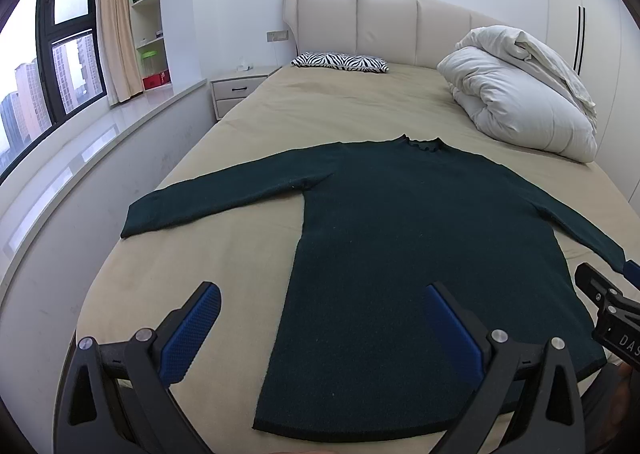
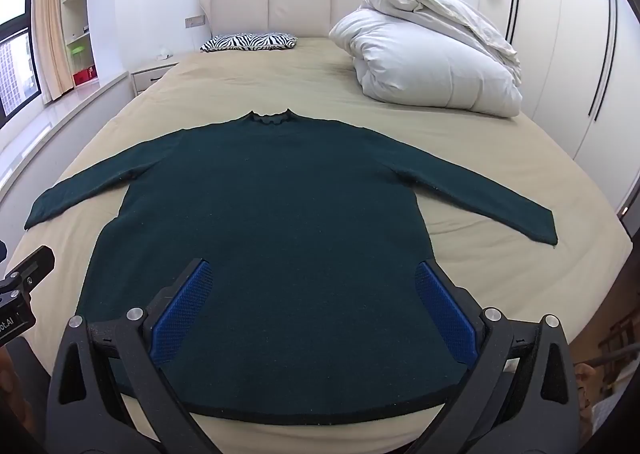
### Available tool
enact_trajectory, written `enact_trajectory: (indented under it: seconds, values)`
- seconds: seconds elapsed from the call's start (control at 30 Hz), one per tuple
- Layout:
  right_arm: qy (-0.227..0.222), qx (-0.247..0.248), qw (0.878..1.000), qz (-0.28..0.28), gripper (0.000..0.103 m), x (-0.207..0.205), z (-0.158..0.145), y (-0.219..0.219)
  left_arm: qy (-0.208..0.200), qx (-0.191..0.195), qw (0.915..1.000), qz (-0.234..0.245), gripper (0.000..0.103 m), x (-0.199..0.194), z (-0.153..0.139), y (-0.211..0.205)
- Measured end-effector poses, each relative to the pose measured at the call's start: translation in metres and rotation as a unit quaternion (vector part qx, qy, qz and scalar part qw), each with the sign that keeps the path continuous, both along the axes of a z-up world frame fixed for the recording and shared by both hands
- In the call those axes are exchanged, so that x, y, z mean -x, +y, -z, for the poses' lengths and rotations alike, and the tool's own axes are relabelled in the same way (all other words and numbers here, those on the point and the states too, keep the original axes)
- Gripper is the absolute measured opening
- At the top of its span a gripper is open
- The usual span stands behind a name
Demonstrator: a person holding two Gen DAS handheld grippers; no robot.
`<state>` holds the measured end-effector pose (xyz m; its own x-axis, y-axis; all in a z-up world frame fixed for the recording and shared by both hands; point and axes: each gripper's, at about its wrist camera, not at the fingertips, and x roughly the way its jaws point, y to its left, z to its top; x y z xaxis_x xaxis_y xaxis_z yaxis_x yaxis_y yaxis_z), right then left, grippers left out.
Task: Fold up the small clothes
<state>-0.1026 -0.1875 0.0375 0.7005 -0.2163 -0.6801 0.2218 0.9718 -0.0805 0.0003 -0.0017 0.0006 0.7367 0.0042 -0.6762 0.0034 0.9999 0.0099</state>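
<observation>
Nothing folded yet: dark green sweater (image 2: 276, 222) spread flat, sleeves out, hem at the near edge of the bed (image 1: 360, 102), left tongs (image 1: 320, 314) and right tongs (image 2: 316, 294) both wide and empty above it.

Dark green sweater (image 2: 272, 222), flat on bed, sleeves spread, seemingly unfolded

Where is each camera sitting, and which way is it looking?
Left wrist view: rides on the left claw, open, looking down the bed over the sweater's left side; the right claw shows at its right edge.
Right wrist view: rides on the right claw, open, centred over the sweater's hem; the left claw shows at its left edge.
Both share: sweater, zebra pillow, white duvet, headboard.
</observation>
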Motion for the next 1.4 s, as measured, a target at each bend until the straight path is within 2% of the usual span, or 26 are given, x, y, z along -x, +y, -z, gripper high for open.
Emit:
enact_trajectory:
  seconds: [1.4]
  values:
    - [-0.006,-0.011,1.0,0.002,0.103,0.0016,0.0039,-0.0053,0.005,0.006,1.0,-0.001,0.103,0.0039,0.0072,0.0072]
